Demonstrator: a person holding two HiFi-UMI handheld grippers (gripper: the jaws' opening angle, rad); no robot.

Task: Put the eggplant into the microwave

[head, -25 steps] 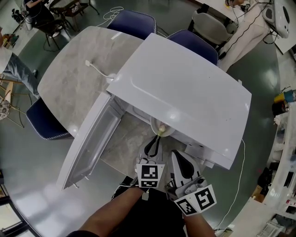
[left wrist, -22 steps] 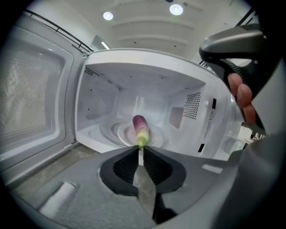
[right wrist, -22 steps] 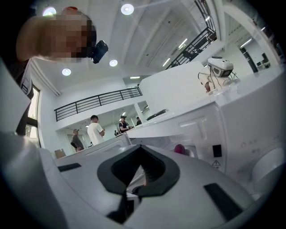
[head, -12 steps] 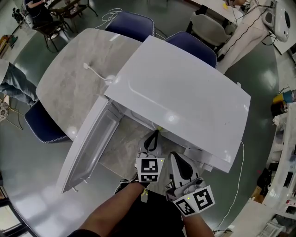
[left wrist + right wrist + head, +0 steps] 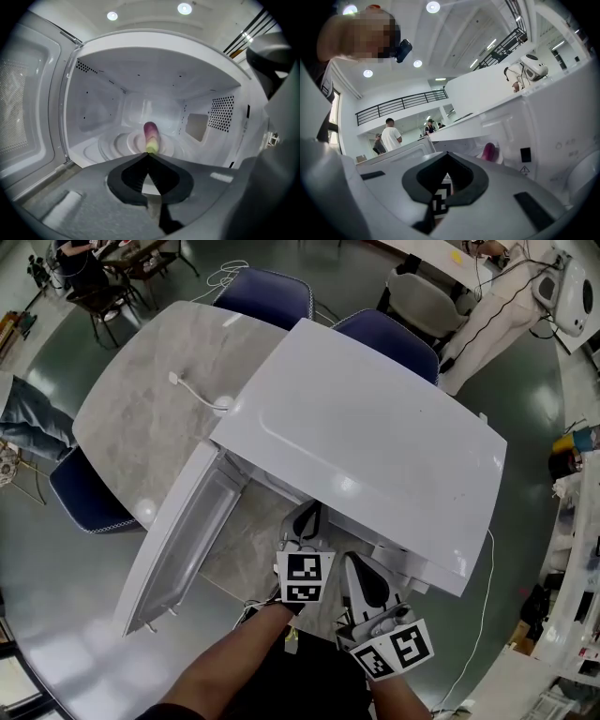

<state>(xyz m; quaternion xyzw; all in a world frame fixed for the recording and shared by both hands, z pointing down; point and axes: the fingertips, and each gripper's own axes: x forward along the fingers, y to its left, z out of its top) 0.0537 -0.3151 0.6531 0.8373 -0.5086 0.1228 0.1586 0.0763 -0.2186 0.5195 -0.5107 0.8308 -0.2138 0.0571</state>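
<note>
- The eggplant [image 5: 151, 136] lay on the glass turntable [image 5: 117, 145] inside the white microwave [image 5: 366, 437], its green stem end pointing toward the opening.
- My left gripper [image 5: 149, 154] sat at the mouth of the cavity. Its jaws were pressed together with nothing between them, just in front of the eggplant and apart from it.
- My right gripper [image 5: 447, 153] waited beside the left one, outside the oven. Its jaws were also closed and empty.
- I judged the placing done, leaving only the pull-back and the door.
- To do that well, I would draw the left gripper straight back and level so its tip did not nudge the eggplant off the turntable.
- The door [image 5: 183, 540] hung wide open on the left. I would push it near its free edge, slowly, so the oven did not slide.
- The microwave stood on a round, pale marbled desk [image 5: 141, 409], with a white cable [image 5: 192, 390] trailing across it.
- Dark blue chairs [image 5: 267, 287] ringed the desk on a glossy dark green floor [image 5: 56, 615].
- It was a large, bright hall with ceiling spotlights, and people [image 5: 389, 136] stood in the distance.
</note>
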